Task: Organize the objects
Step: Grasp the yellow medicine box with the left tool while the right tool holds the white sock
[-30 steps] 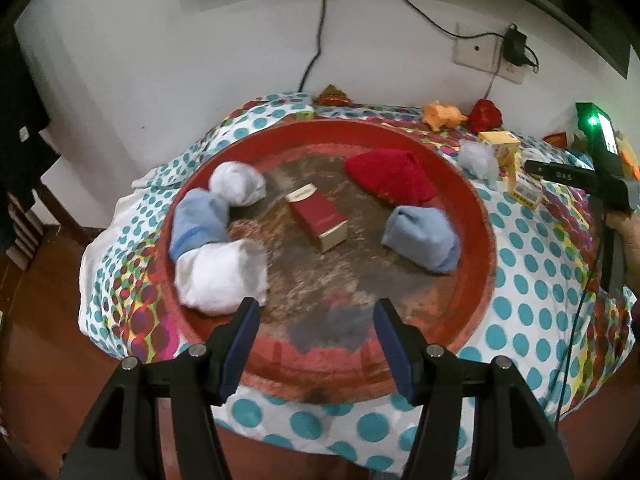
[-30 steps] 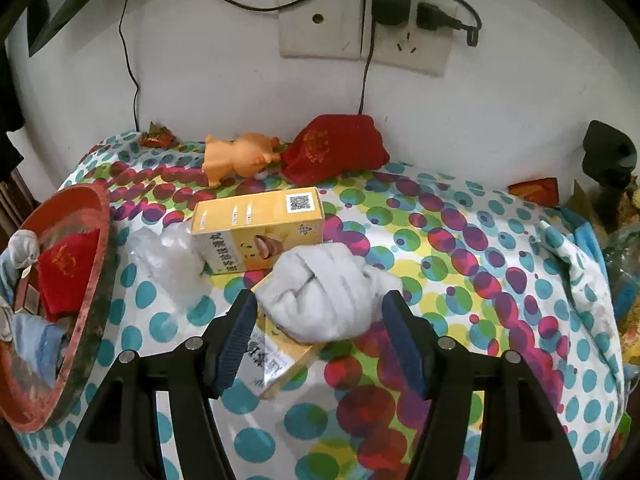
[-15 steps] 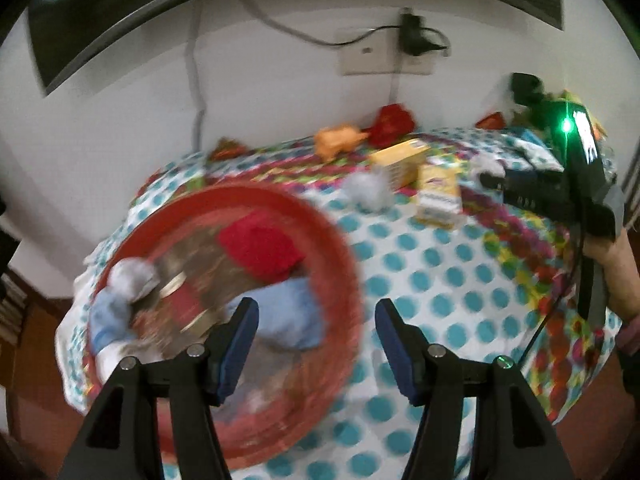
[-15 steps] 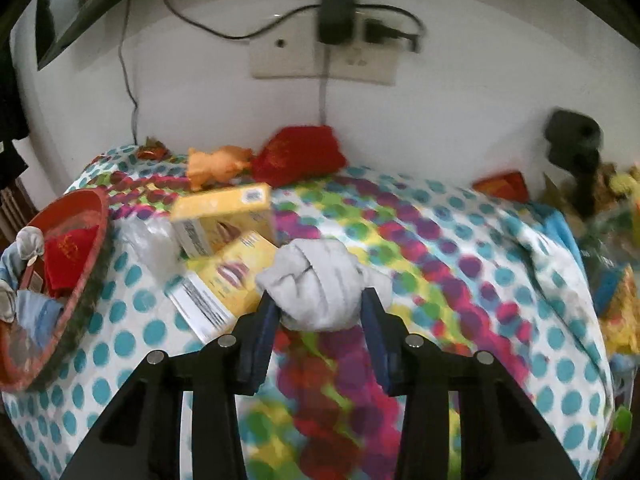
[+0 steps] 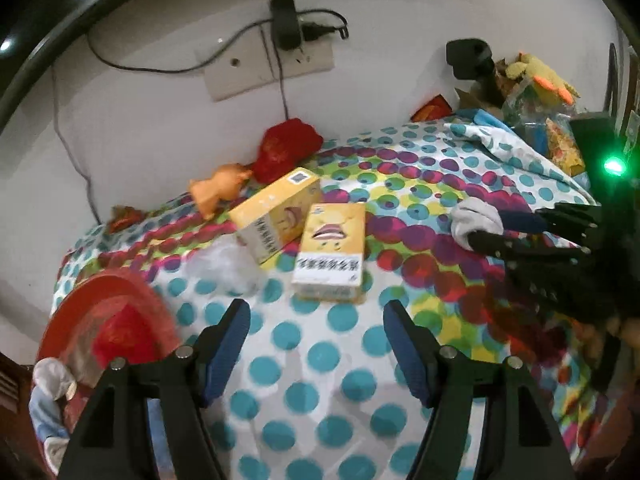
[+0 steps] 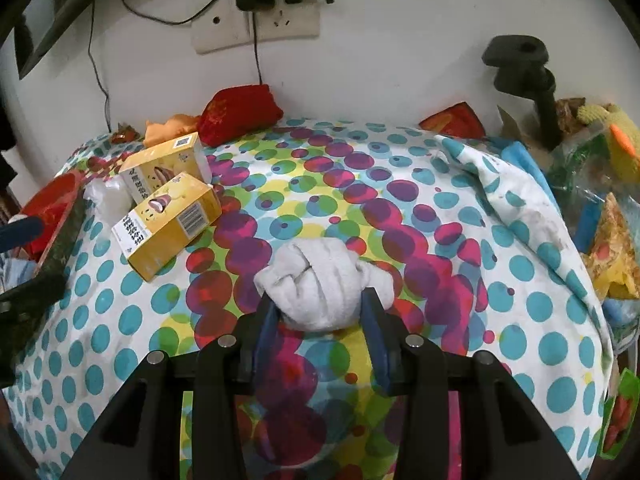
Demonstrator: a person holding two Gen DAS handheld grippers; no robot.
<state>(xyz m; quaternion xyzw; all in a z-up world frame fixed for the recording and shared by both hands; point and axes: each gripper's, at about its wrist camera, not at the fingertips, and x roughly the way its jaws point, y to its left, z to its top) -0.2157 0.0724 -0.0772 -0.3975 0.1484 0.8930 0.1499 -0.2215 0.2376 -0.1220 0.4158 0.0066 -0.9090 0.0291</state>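
The right gripper [image 6: 322,314] has its pads clamped on the rolled grey-white sock bundle [image 6: 316,282], near the middle of the polka-dot cloth [image 6: 420,184]. The round red tray [image 5: 104,304] lies far left, past two yellow cardboard boxes [image 6: 170,226]. The left gripper [image 5: 316,340], jaws opening and empty, faces the flat-lying box, long axis pointing away; open cloth lies between.

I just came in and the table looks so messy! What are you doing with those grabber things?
Tidying up. The right gripper has its fingers squeezed on a rolled white sock above the dotted tablecloth. The left gripper holds nothing; its fingers are opening, facing two yellow boxes. A red tray at the left already holds socks.
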